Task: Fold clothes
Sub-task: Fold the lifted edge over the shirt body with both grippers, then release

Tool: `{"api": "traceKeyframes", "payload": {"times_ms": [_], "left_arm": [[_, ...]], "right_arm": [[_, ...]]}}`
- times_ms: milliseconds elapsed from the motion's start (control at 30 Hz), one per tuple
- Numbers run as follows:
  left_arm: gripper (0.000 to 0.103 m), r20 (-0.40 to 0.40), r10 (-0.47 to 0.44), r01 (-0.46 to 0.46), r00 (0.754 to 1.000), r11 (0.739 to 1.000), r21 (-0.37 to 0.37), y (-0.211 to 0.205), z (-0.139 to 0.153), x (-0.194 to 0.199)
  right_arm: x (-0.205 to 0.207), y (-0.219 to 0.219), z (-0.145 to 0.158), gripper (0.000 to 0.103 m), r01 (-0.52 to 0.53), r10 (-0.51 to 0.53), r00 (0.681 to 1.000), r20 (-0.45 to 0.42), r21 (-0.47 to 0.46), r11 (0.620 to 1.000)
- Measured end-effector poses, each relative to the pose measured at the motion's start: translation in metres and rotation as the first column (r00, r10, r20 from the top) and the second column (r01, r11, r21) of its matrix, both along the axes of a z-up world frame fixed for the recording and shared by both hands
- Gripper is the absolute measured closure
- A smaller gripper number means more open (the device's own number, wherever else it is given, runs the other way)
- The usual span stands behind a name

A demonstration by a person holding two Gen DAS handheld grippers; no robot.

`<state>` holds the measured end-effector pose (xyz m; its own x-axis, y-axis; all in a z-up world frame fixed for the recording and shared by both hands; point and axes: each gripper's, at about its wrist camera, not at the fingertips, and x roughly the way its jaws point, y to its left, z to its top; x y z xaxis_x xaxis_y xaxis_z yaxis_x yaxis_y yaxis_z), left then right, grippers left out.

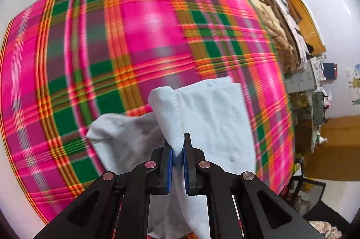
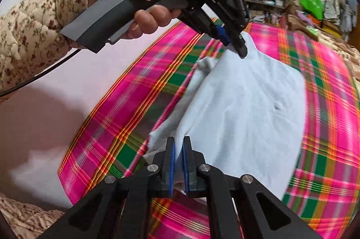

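Left gripper (image 1: 177, 149) clenched on raised fold of pale blue soft cotton garment (image 1: 216, 117). Right gripper (image 2: 178, 150) likewise clamped on another point of same edge. Held edge lifted, spanning between both pairs of blue-padded fingers (image 2: 172, 162); rest of garment draped forward and down from each gripper onto pink, green and orange plaid blanket (image 1: 139, 32). Long axis along line between grippers. Both equally engaged. Probable next: carry edge forward over body lying ahead. Motion blur obscures finer creases.
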<state>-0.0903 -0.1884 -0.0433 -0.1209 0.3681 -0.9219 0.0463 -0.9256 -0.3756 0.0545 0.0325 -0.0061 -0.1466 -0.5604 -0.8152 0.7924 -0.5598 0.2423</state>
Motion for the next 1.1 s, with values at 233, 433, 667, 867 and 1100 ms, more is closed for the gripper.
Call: {"api": "traceKeyframes", "payload": {"times_ms": [233, 433, 667, 867, 1100], "left_arm": [[0.095, -0.004, 0.068, -0.068, 0.998, 0.998, 0.018, -0.038, -0.019, 0.019], [0.095, -0.014, 0.078, -0.078, 0.997, 0.997, -0.025, -0.057, -0.030, 0.029], [0.092, 0.061, 0.117, -0.115, 0.991, 0.993, -0.029, -0.067, -0.070, 0.035], [0.088, 0.063, 0.090, -0.086, 0.994, 0.994, -0.071, -0.060, -0.071, 0.029], [0.065, 0.085, 0.133, -0.122, 0.987, 0.985, -0.125, -0.069, -0.067, 0.027]], "right_arm": [[0.014, -0.034, -0.017, 0.096, -0.045, 0.045, 0.999, 0.015, 0.022, 0.999], [0.022, -0.060, -0.028, 0.096, -0.080, 0.080, 0.997, 0.008, 0.031, 0.996], [0.029, -0.081, -0.065, 0.096, -0.103, 0.100, 0.994, 0.037, 0.108, 0.989], [0.029, -0.087, -0.074, 0.096, -0.085, 0.080, 0.995, 0.051, 0.114, 0.990], [0.033, -0.094, -0.075, 0.088, -0.119, 0.115, 0.993, 0.037, 0.151, 0.981]]}}
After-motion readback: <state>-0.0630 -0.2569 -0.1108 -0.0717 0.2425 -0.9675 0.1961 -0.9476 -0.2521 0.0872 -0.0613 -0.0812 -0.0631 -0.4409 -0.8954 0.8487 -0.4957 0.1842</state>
